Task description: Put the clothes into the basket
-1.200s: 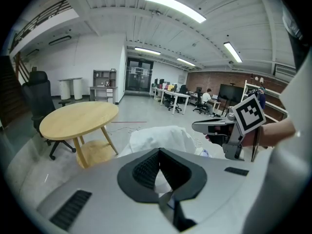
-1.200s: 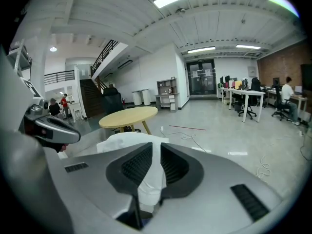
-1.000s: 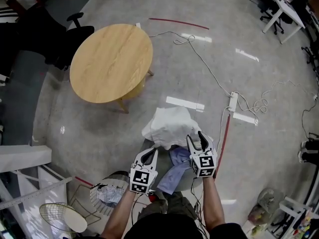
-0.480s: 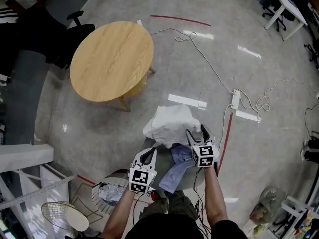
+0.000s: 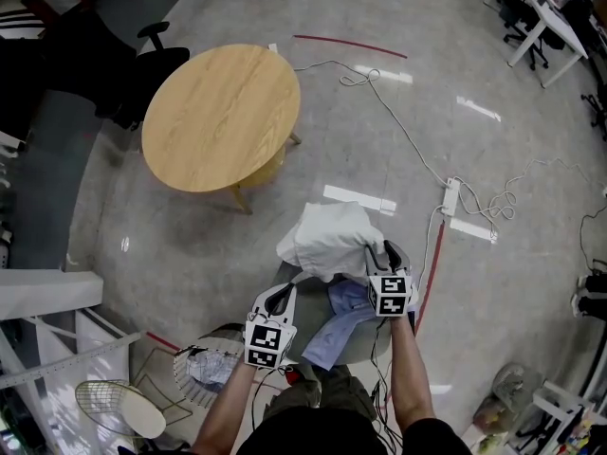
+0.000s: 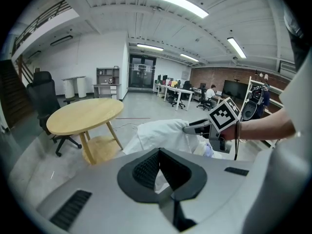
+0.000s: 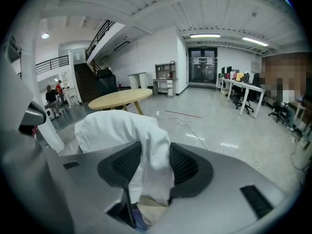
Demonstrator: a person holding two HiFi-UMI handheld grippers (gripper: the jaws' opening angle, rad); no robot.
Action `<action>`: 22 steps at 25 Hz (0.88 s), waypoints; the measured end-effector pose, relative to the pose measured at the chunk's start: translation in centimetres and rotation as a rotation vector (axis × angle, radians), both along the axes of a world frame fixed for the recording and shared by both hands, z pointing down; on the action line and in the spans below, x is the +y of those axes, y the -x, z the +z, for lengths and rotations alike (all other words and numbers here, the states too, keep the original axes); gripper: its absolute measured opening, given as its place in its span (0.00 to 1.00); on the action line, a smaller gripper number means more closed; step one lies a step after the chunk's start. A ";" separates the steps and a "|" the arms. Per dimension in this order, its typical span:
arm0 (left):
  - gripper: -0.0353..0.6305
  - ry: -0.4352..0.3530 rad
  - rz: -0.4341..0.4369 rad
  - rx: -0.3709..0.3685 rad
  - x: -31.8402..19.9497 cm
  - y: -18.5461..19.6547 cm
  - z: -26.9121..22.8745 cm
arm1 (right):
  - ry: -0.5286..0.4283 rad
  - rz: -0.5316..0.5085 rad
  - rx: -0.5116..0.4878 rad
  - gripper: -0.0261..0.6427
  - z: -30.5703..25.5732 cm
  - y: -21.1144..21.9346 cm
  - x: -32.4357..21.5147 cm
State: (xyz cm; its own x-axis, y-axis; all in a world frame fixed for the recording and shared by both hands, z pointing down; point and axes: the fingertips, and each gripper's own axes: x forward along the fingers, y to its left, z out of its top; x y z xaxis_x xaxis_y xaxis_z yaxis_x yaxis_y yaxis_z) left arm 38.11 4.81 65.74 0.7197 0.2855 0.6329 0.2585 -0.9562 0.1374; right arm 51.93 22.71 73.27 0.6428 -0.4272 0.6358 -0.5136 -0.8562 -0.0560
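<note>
polished grey floor (image 5: 209, 254) spreads under a low grey stool (image 5: 358, 347) heaped with clothes. the right tool (image 5: 378, 254) is closing on the white garment (image 5: 327, 240), cloth pinched between its pads. the left tool (image 5: 282, 296) is clenched and empty, just beside the blue garment (image 5: 334, 325). the wire basket (image 5: 182, 373) stands on the floor left of the stool.

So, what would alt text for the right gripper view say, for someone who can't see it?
The right claw is closing its two black ridged jaws on a crumpled white cloth garment bunched between them. Beyond stands a round light wooden table on a shiny grey floor in a large hall.
</note>
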 end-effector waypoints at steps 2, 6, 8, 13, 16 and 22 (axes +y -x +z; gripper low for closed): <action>0.06 0.005 -0.006 -0.003 0.0 0.2 -0.1 | 0.027 -0.010 0.020 0.29 -0.3 0.0 0.2; 0.06 0.006 -0.009 -0.001 0.2 0.4 -0.4 | 0.031 -0.019 0.046 0.12 -0.8 0.3 0.4; 0.06 0.004 -0.006 0.004 0.6 0.5 -0.5 | 0.002 -0.020 0.028 0.09 -0.9 0.7 0.3; 0.06 -0.001 -0.008 0.018 1.1 1.0 -1.5 | -0.096 0.022 -0.017 0.09 -1.6 1.2 0.4; 0.06 -0.011 -0.020 0.028 0.9 1.5 -1.9 | -0.107 0.013 -0.010 0.09 -2.0 1.6 0.4; 0.06 -0.024 -0.067 0.055 -0.1 2.8 -3.0 | -0.147 -0.013 0.031 0.09 -4.2 2.0 -0.4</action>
State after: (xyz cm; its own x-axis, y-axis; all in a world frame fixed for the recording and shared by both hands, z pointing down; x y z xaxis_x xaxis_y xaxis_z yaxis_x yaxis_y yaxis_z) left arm 35.29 4.67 62.75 0.7707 0.2203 0.5980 0.1999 -0.9746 0.1014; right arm 49.95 22.30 69.11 0.6549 -0.5232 0.5454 -0.5285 -0.8329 -0.1643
